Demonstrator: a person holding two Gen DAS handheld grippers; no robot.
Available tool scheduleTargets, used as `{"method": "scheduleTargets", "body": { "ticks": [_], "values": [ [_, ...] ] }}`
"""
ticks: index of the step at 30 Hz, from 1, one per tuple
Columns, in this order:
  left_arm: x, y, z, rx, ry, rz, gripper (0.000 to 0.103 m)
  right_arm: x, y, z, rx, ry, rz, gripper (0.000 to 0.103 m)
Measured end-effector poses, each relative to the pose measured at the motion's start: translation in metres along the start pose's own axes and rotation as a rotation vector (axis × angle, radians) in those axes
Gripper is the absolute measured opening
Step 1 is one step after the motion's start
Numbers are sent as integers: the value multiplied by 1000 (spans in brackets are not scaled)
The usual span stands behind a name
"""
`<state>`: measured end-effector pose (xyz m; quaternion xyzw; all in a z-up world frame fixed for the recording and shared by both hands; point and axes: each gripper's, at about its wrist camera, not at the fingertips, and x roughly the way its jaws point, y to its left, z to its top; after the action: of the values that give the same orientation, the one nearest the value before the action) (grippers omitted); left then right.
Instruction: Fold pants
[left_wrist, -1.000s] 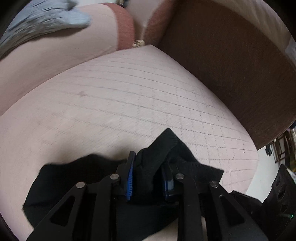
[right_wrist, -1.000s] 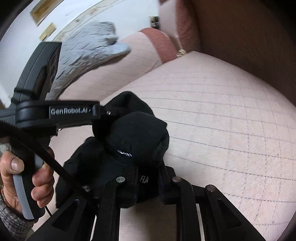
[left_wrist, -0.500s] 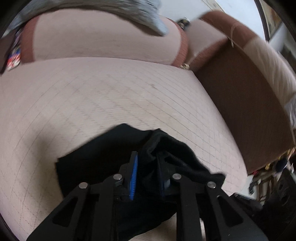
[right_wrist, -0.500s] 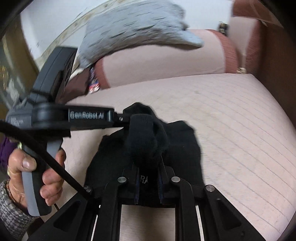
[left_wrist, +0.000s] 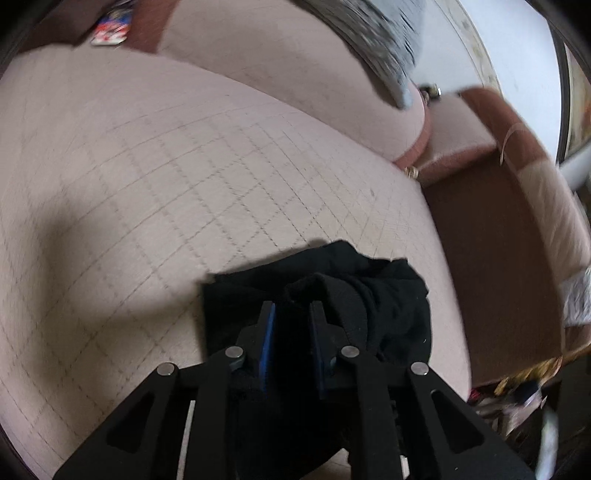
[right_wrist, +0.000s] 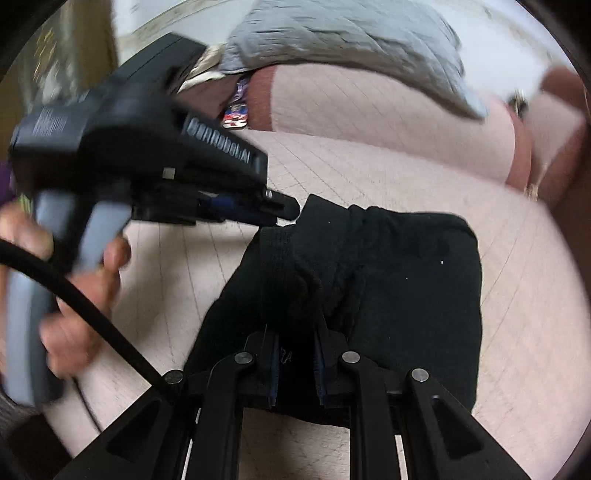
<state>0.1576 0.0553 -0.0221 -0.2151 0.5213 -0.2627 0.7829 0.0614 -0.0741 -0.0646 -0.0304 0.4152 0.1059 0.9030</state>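
Observation:
The black pants (right_wrist: 413, 280) lie bunched on a pink quilted sofa seat (left_wrist: 155, 177). My left gripper (left_wrist: 291, 314) is shut on a thick fold of the pants (left_wrist: 369, 295) at their edge. My right gripper (right_wrist: 295, 328) is shut on another bunched fold, with the cloth spread flat to its right. In the right wrist view the left gripper (right_wrist: 284, 206) reaches in from the left, held by a hand (right_wrist: 74, 280), with its tips at the pants' far edge.
A grey garment (right_wrist: 351, 40) drapes over the sofa back (left_wrist: 295, 70). A brown armrest (left_wrist: 491, 258) bounds the seat (right_wrist: 535, 295) on the right. A small colourful packet (left_wrist: 110, 31) lies at the back left. Floor clutter (left_wrist: 517, 391) shows past the seat's corner.
Both grippers have swung with the pants still held, so the views turned toward the sofa back. The pants have spread out flatter on the seat. Both grips are unchanged.

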Motion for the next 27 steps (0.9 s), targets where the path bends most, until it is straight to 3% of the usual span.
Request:
{"method": "scheduleTargets", "body": {
  "ticks": [1, 3, 5, 10, 11, 14, 20, 27],
  "values": [
    [-4, 3, -1, -21, -5, -15, 22, 0, 5, -3, -31, -11, -24, 16],
    [-10, 10, -4, -61, -23, -44, 52, 1, 15, -9, -105, -39, -86, 16],
    [-15, 13, -7, -81, -44, -56, 63, 3, 23, -16, -162, -59, -133, 16],
    [3, -16, -8, 23, 25, -50, 65, 3, 27, -23, -200, -86, -172, 16],
    [8, -23, -8, 55, 42, -45, 65, 1, 28, -25, -198, -89, -172, 16],
    [28, -46, -8, 127, 104, 12, 24, -3, 25, -22, -190, -101, -178, 16],
    [2, -49, -2, 98, 39, -43, 15, -28, 24, -16, -146, -149, -168, 15],
    [-16, -17, 1, 37, -22, 2, 15, -17, 50, -3, -180, -135, -86, 15]
  ]
}}
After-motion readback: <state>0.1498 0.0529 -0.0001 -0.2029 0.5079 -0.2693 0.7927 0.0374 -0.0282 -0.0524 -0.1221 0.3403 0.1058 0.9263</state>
